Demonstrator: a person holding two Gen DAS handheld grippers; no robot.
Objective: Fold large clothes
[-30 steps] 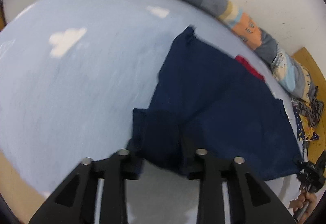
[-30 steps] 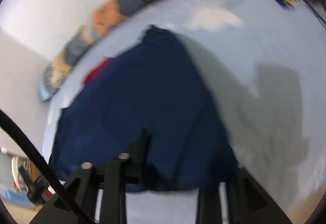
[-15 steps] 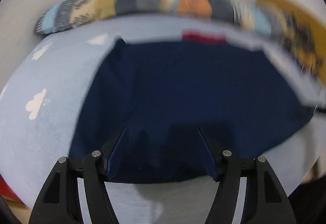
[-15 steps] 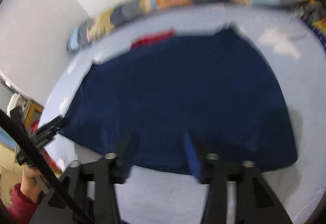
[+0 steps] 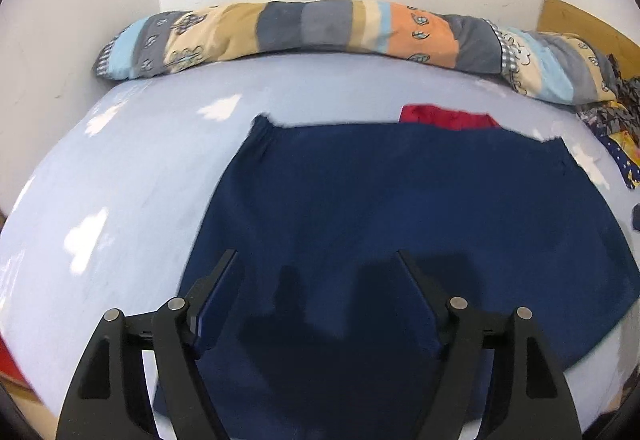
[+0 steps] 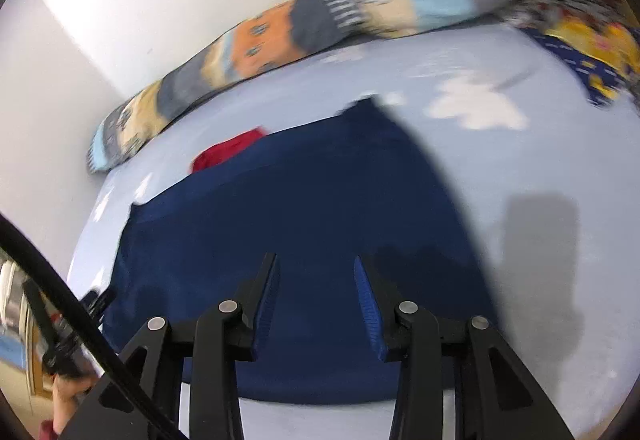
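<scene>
You have bare pale blue cloud-print bedsheet (image 5: pixel 132 168) open to the left of the flat navy blue garment (image 5: pixel 400 200), and a patchwork rolled quilt (image 5: pixel 320 30) lines the wall behind it. A red cloth (image 5: pixel 448 118) peeks out at its far edge. Your left gripper (image 5: pixel 316 276) is opening, nothing pinched, over the near hem. Your right gripper (image 6: pixel 316 280) stands parted above the cloth, empty.
</scene>
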